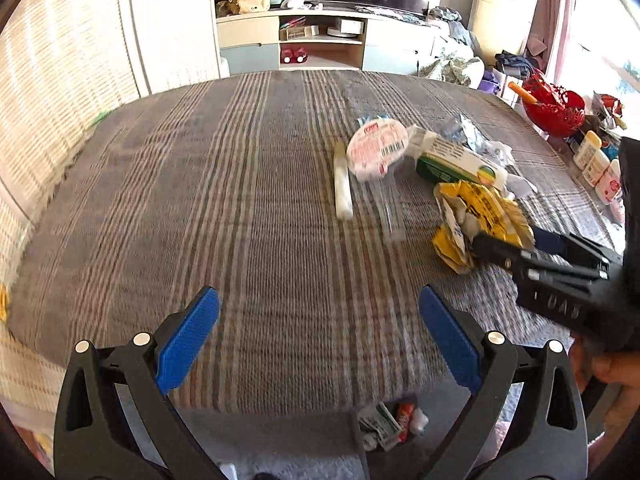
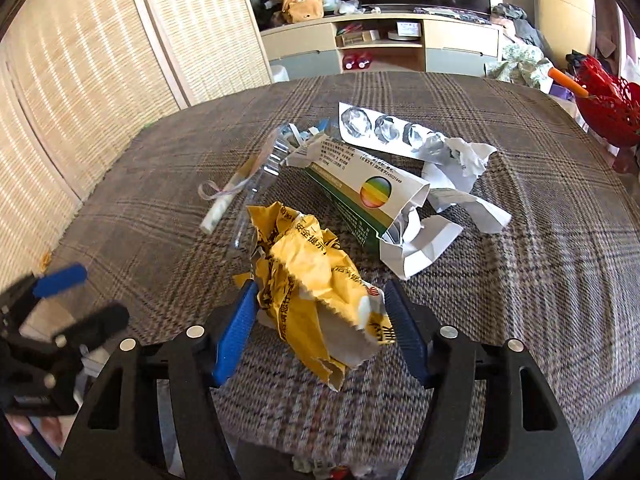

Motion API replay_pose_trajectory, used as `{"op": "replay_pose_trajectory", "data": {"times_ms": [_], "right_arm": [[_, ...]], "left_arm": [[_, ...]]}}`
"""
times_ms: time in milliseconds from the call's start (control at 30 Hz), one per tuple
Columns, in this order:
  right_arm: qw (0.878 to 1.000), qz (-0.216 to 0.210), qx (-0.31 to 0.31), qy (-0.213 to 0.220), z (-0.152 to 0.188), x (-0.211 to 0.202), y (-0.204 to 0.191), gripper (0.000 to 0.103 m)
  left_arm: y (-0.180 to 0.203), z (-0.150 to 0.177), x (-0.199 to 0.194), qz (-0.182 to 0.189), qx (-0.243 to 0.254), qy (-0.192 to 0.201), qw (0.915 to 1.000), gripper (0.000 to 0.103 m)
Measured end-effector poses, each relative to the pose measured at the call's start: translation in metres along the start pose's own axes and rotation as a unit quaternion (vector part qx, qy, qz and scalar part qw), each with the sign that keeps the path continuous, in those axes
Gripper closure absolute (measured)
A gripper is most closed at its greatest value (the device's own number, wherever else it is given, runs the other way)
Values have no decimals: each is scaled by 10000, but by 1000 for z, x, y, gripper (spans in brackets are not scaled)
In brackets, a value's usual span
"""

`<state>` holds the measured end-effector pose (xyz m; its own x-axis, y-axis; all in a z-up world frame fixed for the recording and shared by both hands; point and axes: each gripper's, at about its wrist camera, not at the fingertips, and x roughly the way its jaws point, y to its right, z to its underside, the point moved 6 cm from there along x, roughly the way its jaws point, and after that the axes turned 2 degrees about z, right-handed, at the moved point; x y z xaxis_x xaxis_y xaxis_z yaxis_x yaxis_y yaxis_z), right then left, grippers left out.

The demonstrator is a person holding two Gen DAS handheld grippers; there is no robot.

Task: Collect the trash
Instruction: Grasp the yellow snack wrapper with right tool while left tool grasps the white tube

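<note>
Right gripper (image 2: 320, 328) has the crumpled yellow wrapper (image 2: 316, 284) between its blue pads: left pad touches the paper, right pad sits at the wrapper's edge. Looks like a grip, jaws about half wide, though contact on the right side is hard to confirm. From the left wrist view the same wrapper (image 1: 476, 220) sits at the right gripper's (image 1: 516, 246) tips, low over the plaid cloth (image 1: 260, 200).

Left gripper (image 1: 320, 332) is wide open with nothing between the pads, hovering over bare cloth near the table's front edge. In the right wrist view it shows at far left (image 2: 76, 296), blurred.

Rest of the trash lies on the cloth beyond the wrapper:
- green-and-white medicine box (image 2: 360, 192), open end toward the camera, just beside the wrapper
- crumpled white paper (image 2: 460, 184) touching the box
- empty blister pack (image 2: 388, 126) behind the box
- thin white tube (image 2: 224, 204) left of the box
- round pink-and-white lid (image 1: 376, 148) just right of the tube (image 1: 343, 184)

Red basket (image 2: 608, 104) stands at the table's right edge, well apart from the pile. Some scraps (image 1: 388, 424) lie on the floor below the front edge.
</note>
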<state>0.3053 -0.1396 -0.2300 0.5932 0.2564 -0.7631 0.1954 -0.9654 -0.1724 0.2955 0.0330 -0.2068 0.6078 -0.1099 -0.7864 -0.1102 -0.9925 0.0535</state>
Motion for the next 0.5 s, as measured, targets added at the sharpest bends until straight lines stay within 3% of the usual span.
{"op": "replay_pose_trajectory", "data": {"times_ms": [200,400,500], "right_arm": [[10000,13,43,61,-2,9,6,36],[10000,-86,-34,24,-5,19,1,36],[9998,-172,-41,24,-4,20,0,39]], "left_arm": [[0,-24,25,68,12,135,9999,12],[3,-40,64,168,183,-94,9996,45],[2,-44,79,201,204,-206,9994,54]]}}
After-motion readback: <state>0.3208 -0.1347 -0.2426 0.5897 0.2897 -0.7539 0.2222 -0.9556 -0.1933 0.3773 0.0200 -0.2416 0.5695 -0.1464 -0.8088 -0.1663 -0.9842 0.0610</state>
